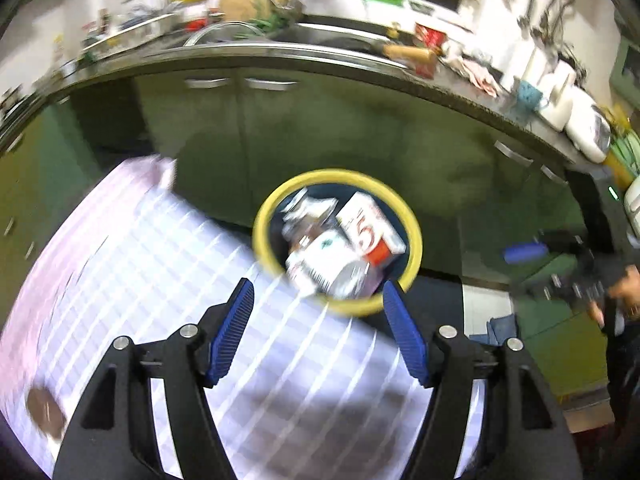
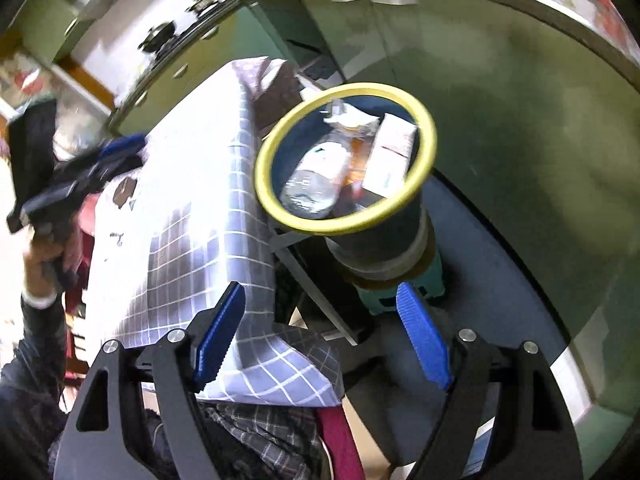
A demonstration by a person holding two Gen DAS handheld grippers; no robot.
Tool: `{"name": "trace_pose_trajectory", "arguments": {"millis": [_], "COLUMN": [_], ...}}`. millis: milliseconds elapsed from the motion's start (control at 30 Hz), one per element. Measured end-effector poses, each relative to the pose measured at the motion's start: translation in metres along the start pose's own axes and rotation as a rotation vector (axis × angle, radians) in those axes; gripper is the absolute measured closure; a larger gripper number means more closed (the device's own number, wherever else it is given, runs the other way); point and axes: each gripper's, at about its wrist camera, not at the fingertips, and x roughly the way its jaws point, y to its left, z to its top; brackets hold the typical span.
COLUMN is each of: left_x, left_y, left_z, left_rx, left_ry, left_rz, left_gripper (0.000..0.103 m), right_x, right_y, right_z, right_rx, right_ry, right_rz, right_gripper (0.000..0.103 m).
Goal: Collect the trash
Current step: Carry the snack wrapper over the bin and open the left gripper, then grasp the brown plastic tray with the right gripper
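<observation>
A checked tablecloth [image 1: 168, 280] covers the table from 6 to 9 o'clock. Green cabinets [image 1: 320, 128] stand behind at 12 o'clock, a cluttered counter [image 1: 280, 60] and sink [image 1: 328, 36] above them.

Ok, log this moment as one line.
left gripper: open, empty | right gripper: open, empty | bin: holds bottle, carton

The yellow-rimmed bin [image 1: 416, 236] stands upright on the floor, at the cloth-covered table's two o'clock. Inside lie a white carton [image 1: 372, 228] at two o'clock, a crushed clear bottle [image 2: 316, 184] and crumpled wrappers [image 1: 308, 206].
</observation>
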Motion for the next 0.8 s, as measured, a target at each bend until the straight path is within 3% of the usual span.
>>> {"name": "trace_pose_trajectory", "arguments": {"millis": [133, 267, 333, 467, 633, 800], "left_x": [-0.053, -0.091, -0.106, -0.118, -0.115, -0.131], "left_y": [0.028, 0.068, 0.093, 0.149, 0.186, 0.178], "left_z": [-0.073, -0.126, -0.145, -0.170, -0.188, -0.205], "left_rx": [-0.099, -0.208, -0.266, -0.345, -0.399, -0.405], "left_ry": [-0.016, 0.006, 0.015, 0.060, 0.082, 0.057], "left_rz": [0.052, 0.169, 0.237, 0.391, 0.411, 0.390], "left_gripper": [0.036, 0.033, 0.027, 0.027, 0.027, 0.027], "right_x": [0.021, 0.048, 0.061, 0.077, 0.103, 0.154], "right_y": [0.048, 0.106, 0.138, 0.180, 0.236, 0.313], "right_z": [0.016, 0.028, 0.033, 0.035, 0.051, 0.083], "right_rx": [-0.106, -0.233, -0.300, -0.375, -0.473, -0.598], "right_ry": [0.039, 0.089, 0.112, 0.136, 0.149, 0.177], "right_rz": [0.026, 0.064, 0.091, 0.113, 0.109, 0.138], "right_gripper": [0.025, 0.025, 0.025, 0.025, 0.025, 0.025]}}
